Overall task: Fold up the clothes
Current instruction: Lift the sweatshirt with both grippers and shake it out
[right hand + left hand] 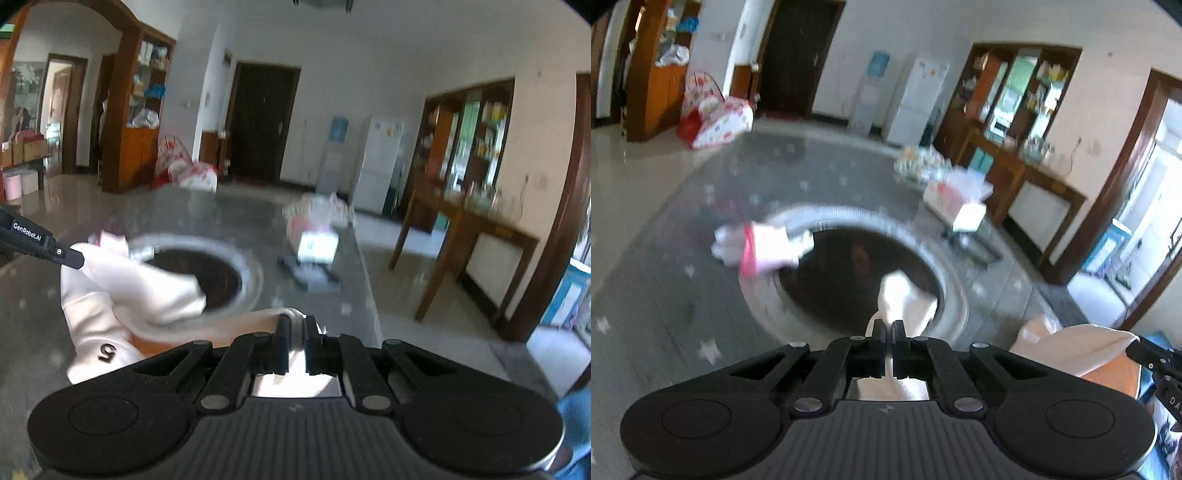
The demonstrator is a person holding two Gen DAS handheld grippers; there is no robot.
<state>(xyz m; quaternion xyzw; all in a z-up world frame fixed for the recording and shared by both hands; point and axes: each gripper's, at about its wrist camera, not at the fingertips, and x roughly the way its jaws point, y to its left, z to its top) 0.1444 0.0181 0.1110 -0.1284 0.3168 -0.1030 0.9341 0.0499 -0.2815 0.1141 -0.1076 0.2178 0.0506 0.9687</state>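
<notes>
Both grippers were clamped on the pale pink cotton garment [147, 291] — left gripper [889, 330] and right gripper [295, 326] each pinching an edge — holding it above the grey star-patterned table [665, 295]. Thin bites might have slipped, dropping a corner and spoiling the fold.

In the left wrist view, the left claw [889, 328] sat at lower centre, pinching a garment [905, 295] that hung over a round recess [857, 273] in the desk [665, 295]. A smaller cloth [764, 247] lay on the recess's upper-left rim. A box [955, 197] stood to the upper right on the desk. The right claw [295, 325] held the same garment, which spread to the lower left of the right wrist view. A fridge [378, 162] stood behind the desk, against the far wall.
</notes>
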